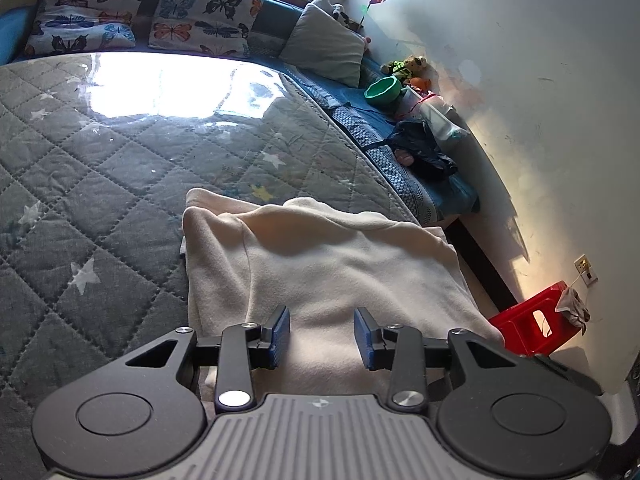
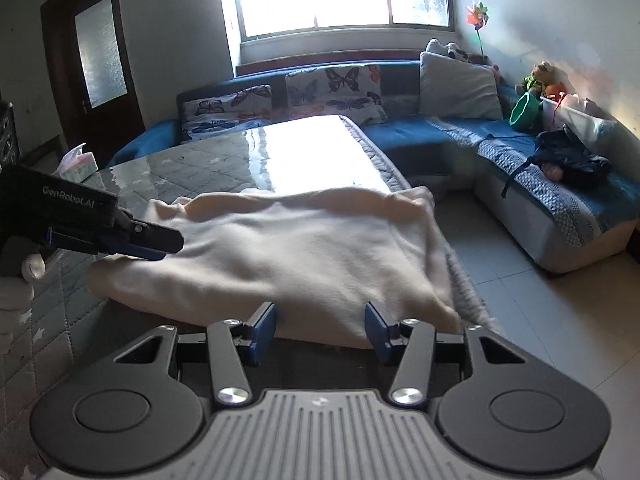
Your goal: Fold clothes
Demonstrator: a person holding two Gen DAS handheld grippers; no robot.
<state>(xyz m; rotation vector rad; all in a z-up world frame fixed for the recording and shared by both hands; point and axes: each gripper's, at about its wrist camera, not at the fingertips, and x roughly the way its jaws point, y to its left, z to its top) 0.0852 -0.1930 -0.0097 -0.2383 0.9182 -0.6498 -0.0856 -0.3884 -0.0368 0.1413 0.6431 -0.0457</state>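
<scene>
Item: cream fleece garment (image 2: 288,248), lying partly folded at the table's (image 1: 80,208) near right corner; seemingly soft, light, limp, best pinched at hem corners. Left gripper (image 1: 322,336) and right gripper (image 2: 321,330) are both hovering spread, pinching nothing.

Left gripper (image 1: 322,334): pitched downward, 2 blue pads parted with a clear gap, nothing pinched between them. Left fingertip (image 1: 280,330) and its partner angled slightly outward at the tips. Seen from the right wrist view as a black body entering from the left edge (image 2: 160,246), pointing right, tip low. Gloved hand (image 2: 30,266) wrapped around the rear of that body, white fingers curled below the housing.

Right gripper (image 2: 322,330): pitched downward, 2 blue pads parted somewhat wider than on the left unit, nothing clamped between them. Linkage arms symmetric on both sides.
</scene>
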